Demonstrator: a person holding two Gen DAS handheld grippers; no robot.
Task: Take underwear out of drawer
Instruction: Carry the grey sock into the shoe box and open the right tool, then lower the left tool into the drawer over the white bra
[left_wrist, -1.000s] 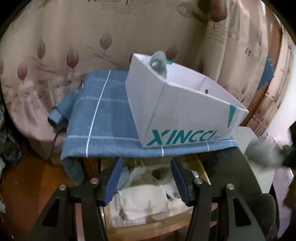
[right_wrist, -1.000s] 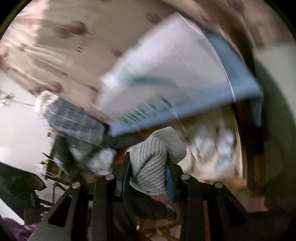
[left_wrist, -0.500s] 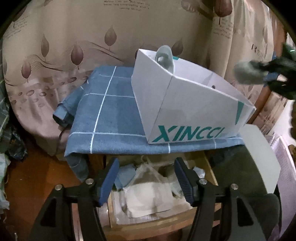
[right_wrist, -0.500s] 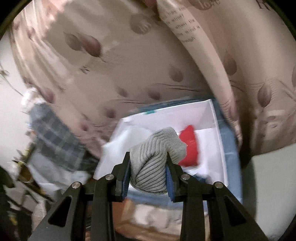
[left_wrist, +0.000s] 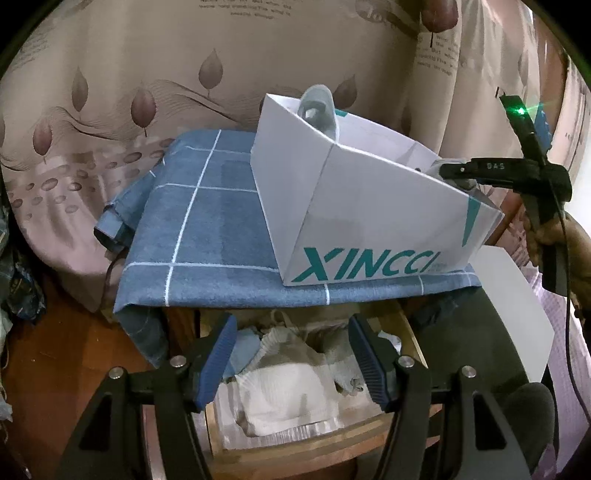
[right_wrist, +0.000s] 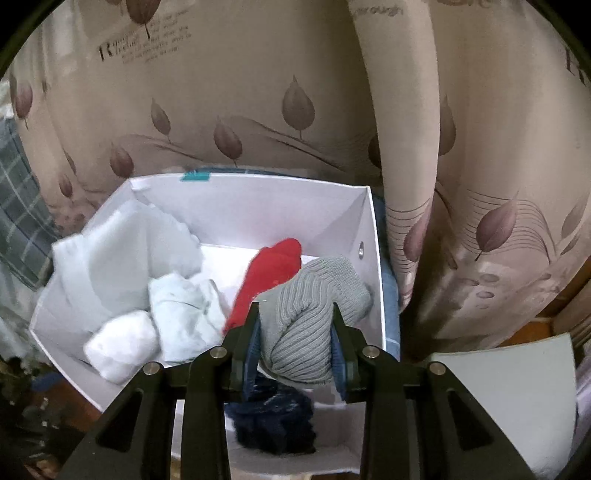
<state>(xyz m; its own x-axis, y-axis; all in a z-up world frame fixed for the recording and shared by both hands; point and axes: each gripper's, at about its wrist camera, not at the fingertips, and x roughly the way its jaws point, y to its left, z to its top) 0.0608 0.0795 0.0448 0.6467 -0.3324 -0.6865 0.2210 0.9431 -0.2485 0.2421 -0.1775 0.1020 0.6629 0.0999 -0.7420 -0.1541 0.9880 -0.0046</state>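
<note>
Between right tool (right_wrist: 295, 343) pads — grey underwear (right_wrist: 314, 321).

Grey ribbed underwear (right_wrist: 314, 325), bunched, pinched btwn pads above white box; more pale garments (left_wrist: 291, 380) heaped in open wooden drawer (left_wrist: 295, 443) below blue-clothed top.

Leaf-print curtain (left_wrist: 155, 85) behind, reddish wooden floor (left_wrist: 55, 354) below, perhaps plaid fabric (right_wrist: 18, 206) at left.
</note>
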